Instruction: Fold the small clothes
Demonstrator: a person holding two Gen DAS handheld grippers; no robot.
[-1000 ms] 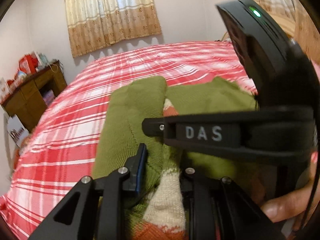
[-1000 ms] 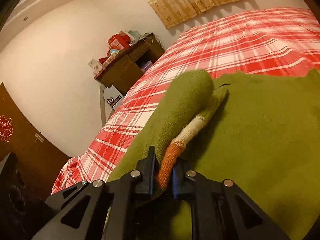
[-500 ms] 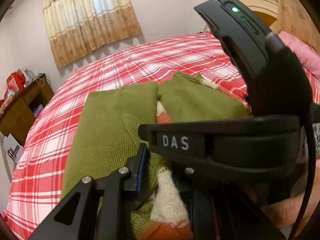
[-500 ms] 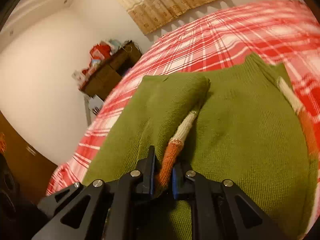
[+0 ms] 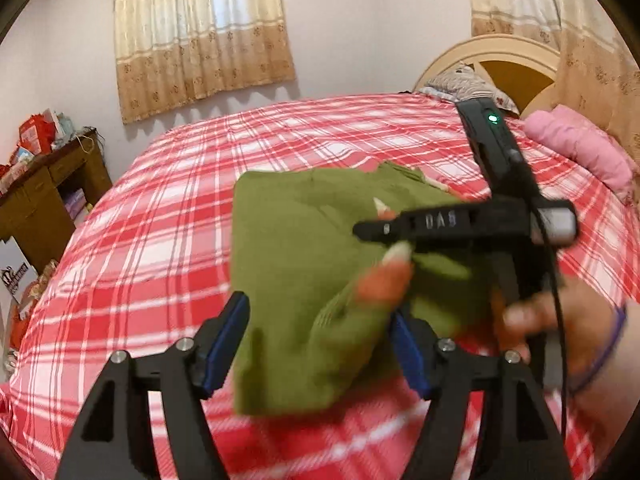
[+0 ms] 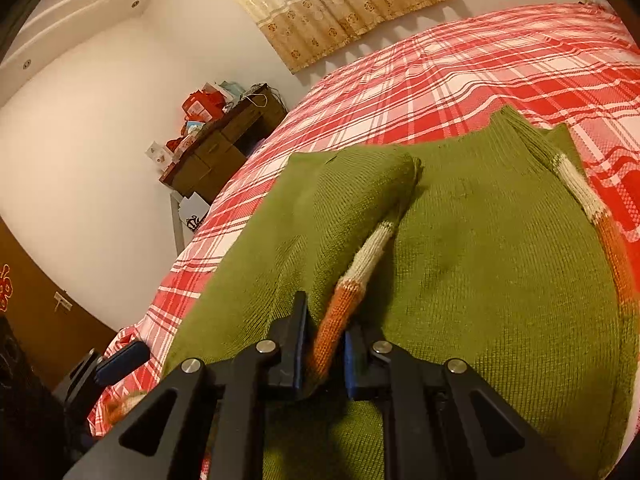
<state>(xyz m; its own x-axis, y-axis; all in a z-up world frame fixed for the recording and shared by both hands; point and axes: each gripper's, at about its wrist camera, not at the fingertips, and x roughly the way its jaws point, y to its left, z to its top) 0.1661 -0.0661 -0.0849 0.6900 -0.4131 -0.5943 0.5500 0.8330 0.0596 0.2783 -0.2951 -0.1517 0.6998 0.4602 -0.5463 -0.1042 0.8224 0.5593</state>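
Observation:
A green knitted sweater (image 5: 304, 248) with cream and orange cuffs lies folded on the red plaid bedspread (image 5: 160, 240). My left gripper (image 5: 318, 344) stands over its near edge. Its jaws are opening wide, and the blue pads (image 5: 228, 336) are off the cloth that lies between them. My right gripper (image 6: 325, 344) is shut on the orange cuff (image 6: 336, 320) of a sleeve laid across the sweater (image 6: 500, 280). In the left wrist view its black finger (image 5: 424, 222) sits over that cuff (image 5: 384, 284), with a person's hand (image 5: 560, 320) behind it.
A wooden desk (image 5: 44, 196) piled with red boxes stands by the wall left of the bed. A pink pillow (image 5: 580, 148) and a curved headboard (image 5: 500, 64) are at the far right. Curtains (image 5: 200, 32) hang behind. Plaid cover (image 6: 480, 72) stretches beyond the sweater.
My left gripper has let go of the sweater, spread its jaws and pulled back. The right gripper stays clamped on the orange cuff, with the sleeve lying lower across the body.

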